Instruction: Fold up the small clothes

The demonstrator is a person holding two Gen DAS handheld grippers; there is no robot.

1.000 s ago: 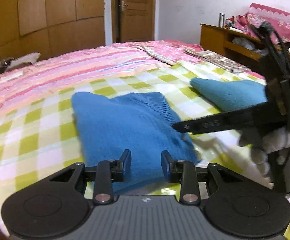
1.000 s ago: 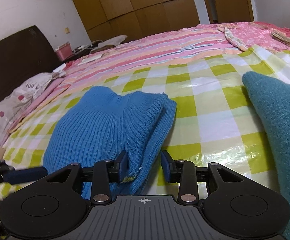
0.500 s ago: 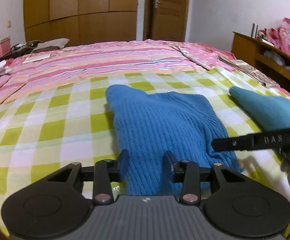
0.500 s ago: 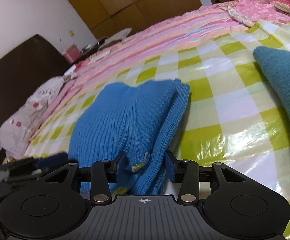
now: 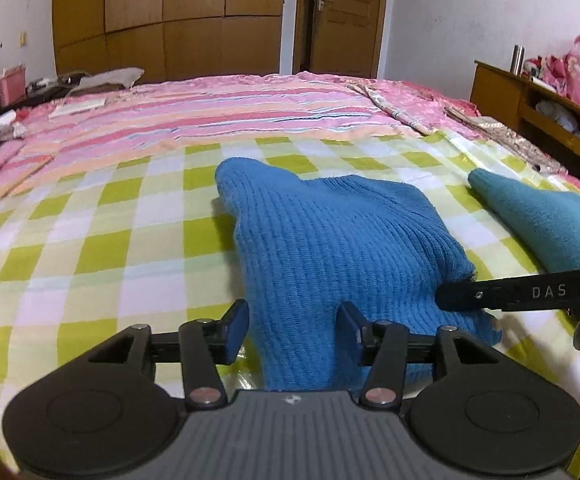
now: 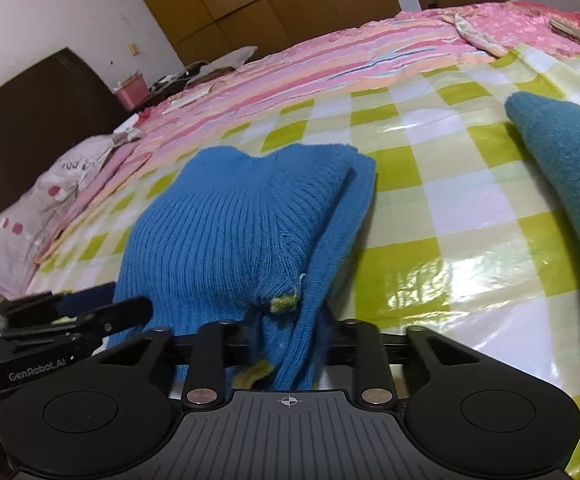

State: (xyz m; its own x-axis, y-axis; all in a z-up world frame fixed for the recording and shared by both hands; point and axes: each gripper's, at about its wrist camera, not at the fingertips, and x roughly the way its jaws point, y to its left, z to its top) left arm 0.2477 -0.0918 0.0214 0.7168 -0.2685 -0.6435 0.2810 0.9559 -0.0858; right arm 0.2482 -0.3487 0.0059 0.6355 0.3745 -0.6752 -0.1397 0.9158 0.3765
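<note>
The blue ribbed knit sweater [image 5: 329, 240] lies in the middle of the left wrist view on the green-and-white checked sheet [image 5: 102, 240] that covers the near part of the bed. Its near edge is raised off the sheet and drapes toward both cameras, which suggests the two tongs are gripping that hem to carry it over as a fold.

The left tongs [image 5: 293, 330] sit at the lower centre of their view. The sweater's near hem runs between the two pads, but a strip of sheet shows between the left pad and the cloth, so I cannot tell whether they are gripping or only straddling it.

The right tongs [image 6: 290, 340] sit at the lower centre of their own view. Bunched knit, with a small yellow-green trim [image 6: 284, 304] showing, fills the gap between the fingers and hangs taut from there, so they appear to be clamped on the sweater's edge. In the left wrist view the same tongs reach in from the right edge, tip touching the sweater's right side.

Holding the hem at two points side by side keeps the edge straight, which I judge is the reason for this grip.

A teal garment [image 6: 561, 184] lies apart at the right of both views, likely set aside so it stays clear of the fold.
</note>
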